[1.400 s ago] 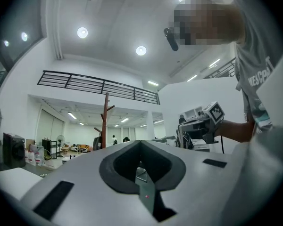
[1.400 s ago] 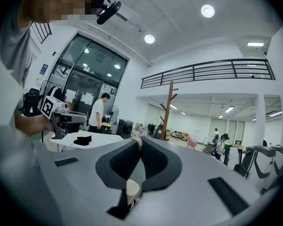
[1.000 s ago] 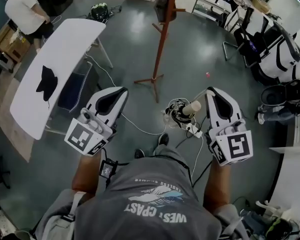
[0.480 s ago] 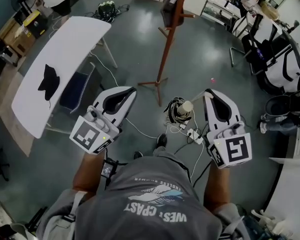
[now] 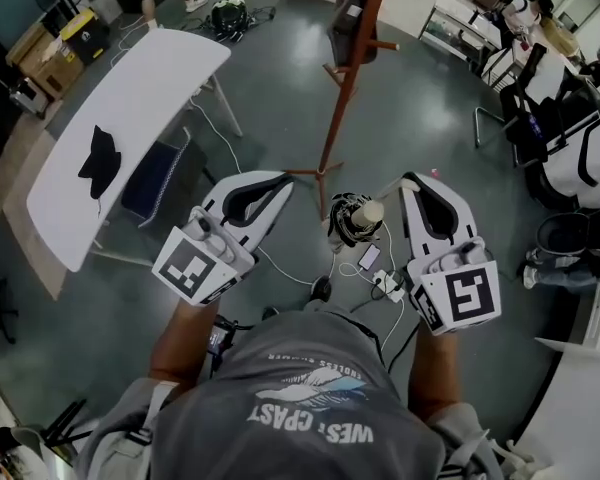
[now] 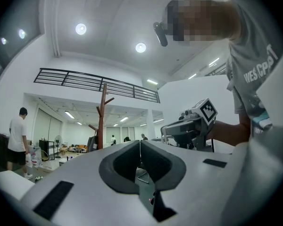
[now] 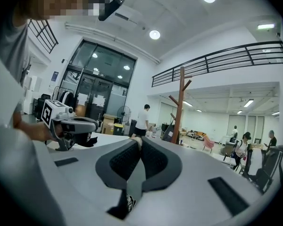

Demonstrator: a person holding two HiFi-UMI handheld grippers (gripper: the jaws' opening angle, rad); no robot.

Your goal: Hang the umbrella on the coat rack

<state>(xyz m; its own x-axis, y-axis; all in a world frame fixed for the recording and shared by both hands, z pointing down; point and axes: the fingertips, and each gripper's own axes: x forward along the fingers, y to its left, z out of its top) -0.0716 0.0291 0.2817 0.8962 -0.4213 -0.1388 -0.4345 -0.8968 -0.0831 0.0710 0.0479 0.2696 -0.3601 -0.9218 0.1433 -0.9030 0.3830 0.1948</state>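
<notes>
The brown wooden coat rack [image 5: 342, 88] stands ahead on the grey floor, with a dark bag hung high on it. It also shows as a branched pole [image 6: 100, 119] in the left gripper view and as a pole [image 7: 178, 105] in the right gripper view. The folded black umbrella with a tan handle [image 5: 366, 213] hangs by a thin strap from my right gripper [image 5: 408, 181], which is shut on it; its jaws [image 7: 140, 141] meet around a tan bit. My left gripper [image 5: 280, 180] is shut and empty, and its view [image 6: 140, 142] shows the jaws closed.
A white folding table [image 5: 150, 83] with a black cloth [image 5: 100, 161] stands to the left. A power strip with cables [image 5: 386, 284] lies on the floor by my feet. Chairs and bags [image 5: 570, 158] crowd the right side. A person [image 6: 16, 135] stands far left.
I have stepped toward the coat rack, so its base sits closer to the grippers. Both grippers moved forward with me, and the umbrella still hangs from the right one.
</notes>
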